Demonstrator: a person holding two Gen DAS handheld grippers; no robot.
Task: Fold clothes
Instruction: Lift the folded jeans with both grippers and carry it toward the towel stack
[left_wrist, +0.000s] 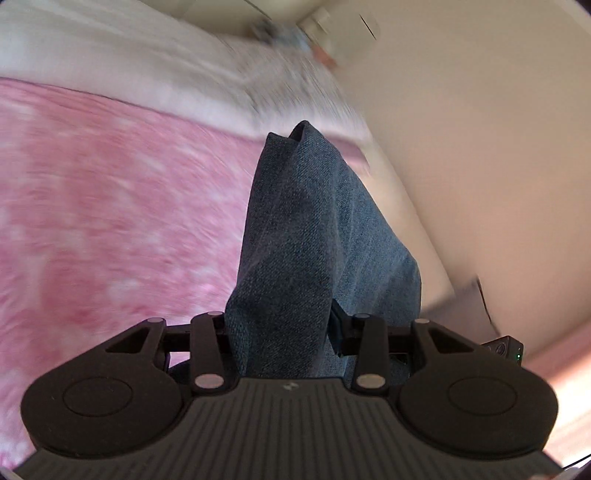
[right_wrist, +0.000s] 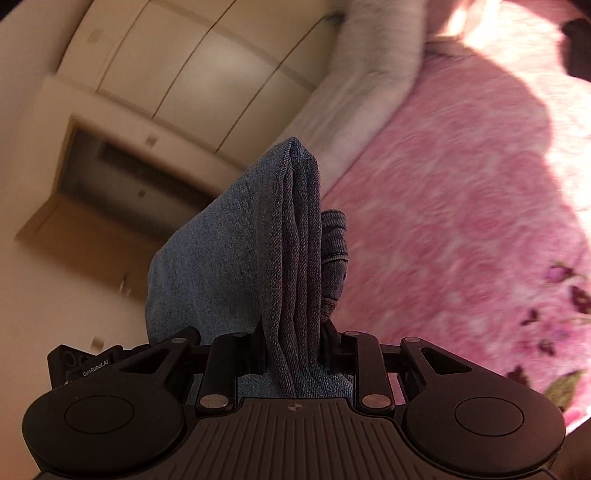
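Observation:
A pair of blue jeans (left_wrist: 310, 236) is bunched between the fingers of my left gripper (left_wrist: 284, 332), which is shut on the denim and holds it above the bed. In the right wrist view, several folded layers of the same blue jeans (right_wrist: 266, 251) stand up between the fingers of my right gripper (right_wrist: 291, 347), also shut on them. The fingertips of both grippers are hidden by the cloth. The background is motion-blurred in both views.
A pink patterned blanket (left_wrist: 118, 206) covers the bed, also seen in the right wrist view (right_wrist: 461, 221). White bedding (left_wrist: 147, 62) lies beyond it. A cream wardrobe (right_wrist: 192, 74) and wall (left_wrist: 480, 147) stand beside the bed.

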